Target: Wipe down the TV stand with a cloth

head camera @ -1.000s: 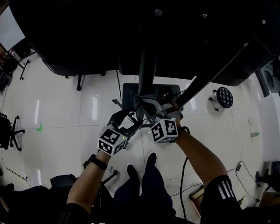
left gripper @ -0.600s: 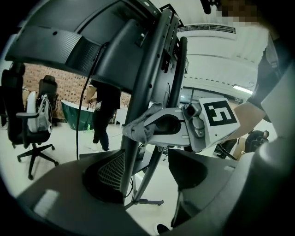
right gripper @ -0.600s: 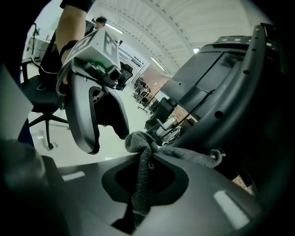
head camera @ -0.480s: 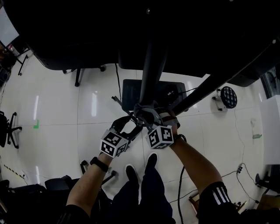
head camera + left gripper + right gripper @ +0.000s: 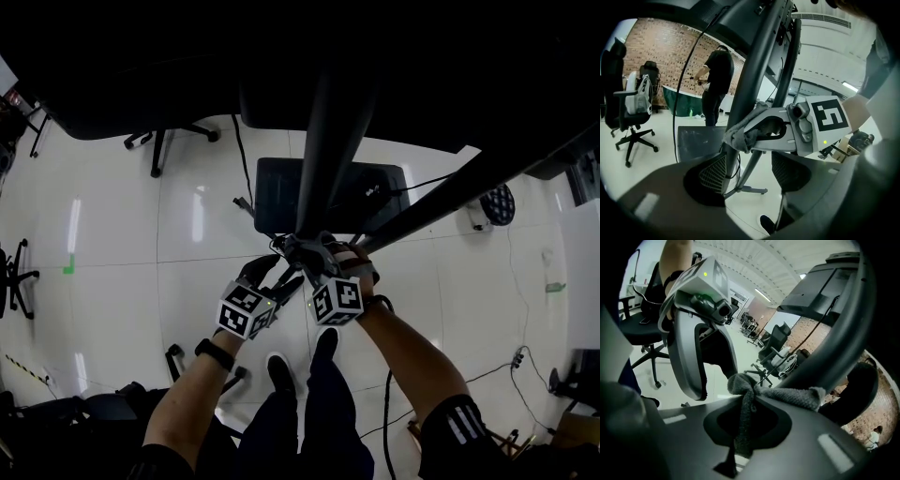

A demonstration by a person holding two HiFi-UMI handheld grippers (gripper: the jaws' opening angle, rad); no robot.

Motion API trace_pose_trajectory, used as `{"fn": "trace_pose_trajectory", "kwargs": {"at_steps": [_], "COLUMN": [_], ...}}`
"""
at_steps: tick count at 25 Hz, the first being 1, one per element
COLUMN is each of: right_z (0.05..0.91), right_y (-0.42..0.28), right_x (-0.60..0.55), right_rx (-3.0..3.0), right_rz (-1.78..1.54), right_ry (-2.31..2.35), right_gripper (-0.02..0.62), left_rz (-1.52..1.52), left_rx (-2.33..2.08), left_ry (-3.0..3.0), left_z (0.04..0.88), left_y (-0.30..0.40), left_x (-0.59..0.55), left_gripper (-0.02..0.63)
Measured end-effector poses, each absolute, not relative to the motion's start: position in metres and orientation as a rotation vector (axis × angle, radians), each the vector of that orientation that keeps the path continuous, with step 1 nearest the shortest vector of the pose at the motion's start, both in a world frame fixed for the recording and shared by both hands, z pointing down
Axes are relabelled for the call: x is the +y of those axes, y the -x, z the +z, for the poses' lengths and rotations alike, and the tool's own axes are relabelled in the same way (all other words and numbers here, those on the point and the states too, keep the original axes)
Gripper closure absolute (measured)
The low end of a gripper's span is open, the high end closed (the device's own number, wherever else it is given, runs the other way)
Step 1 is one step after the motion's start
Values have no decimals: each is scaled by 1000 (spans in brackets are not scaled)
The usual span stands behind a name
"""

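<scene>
The TV stand's black pole (image 5: 323,150) rises from a dark base plate (image 5: 277,192) on the white floor. My right gripper (image 5: 314,255) is shut on a grey cloth (image 5: 302,249) and presses it against the pole. In the right gripper view the cloth (image 5: 787,397) hangs bunched between the shut jaws (image 5: 745,427) beside the pole (image 5: 834,348). My left gripper (image 5: 278,274) hangs just left of the pole, open and holding nothing. The left gripper view looks over its open jaws (image 5: 750,173) at the cloth (image 5: 740,136) wrapped on the pole (image 5: 750,79).
Cables (image 5: 246,178) run over the floor by the base plate. Office chairs (image 5: 164,141) stand at the back left, and a round dotted object (image 5: 497,202) lies at the right. My shoes (image 5: 323,342) are below the grippers. A person (image 5: 715,84) stands far off by a brick wall.
The right gripper has slid the cloth a little along the pole toward me. The left gripper has kept beside it and stays open. The head camera has tilted slightly.
</scene>
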State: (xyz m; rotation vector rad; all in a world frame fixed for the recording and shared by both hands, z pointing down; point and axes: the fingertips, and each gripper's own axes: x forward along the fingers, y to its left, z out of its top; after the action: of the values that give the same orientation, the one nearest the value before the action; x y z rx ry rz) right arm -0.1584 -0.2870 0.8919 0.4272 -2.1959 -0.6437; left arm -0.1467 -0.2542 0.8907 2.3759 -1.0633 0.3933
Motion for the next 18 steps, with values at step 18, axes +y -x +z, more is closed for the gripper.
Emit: {"fn": "trace_pose_trajectory", "kwargs": {"at_steps": [18], "right_z": [1015], "right_y": [144], "right_x": [-284], "right_rx": [-2166], "right_rz": [-336], "right_ry": [-424], "right_gripper": [575], "left_rz": [451], "left_rx": [-1002], "left_ry": [-2294], "left_z": [966], "left_y": [141], "left_x": [-234], "left_gripper": [278]}}
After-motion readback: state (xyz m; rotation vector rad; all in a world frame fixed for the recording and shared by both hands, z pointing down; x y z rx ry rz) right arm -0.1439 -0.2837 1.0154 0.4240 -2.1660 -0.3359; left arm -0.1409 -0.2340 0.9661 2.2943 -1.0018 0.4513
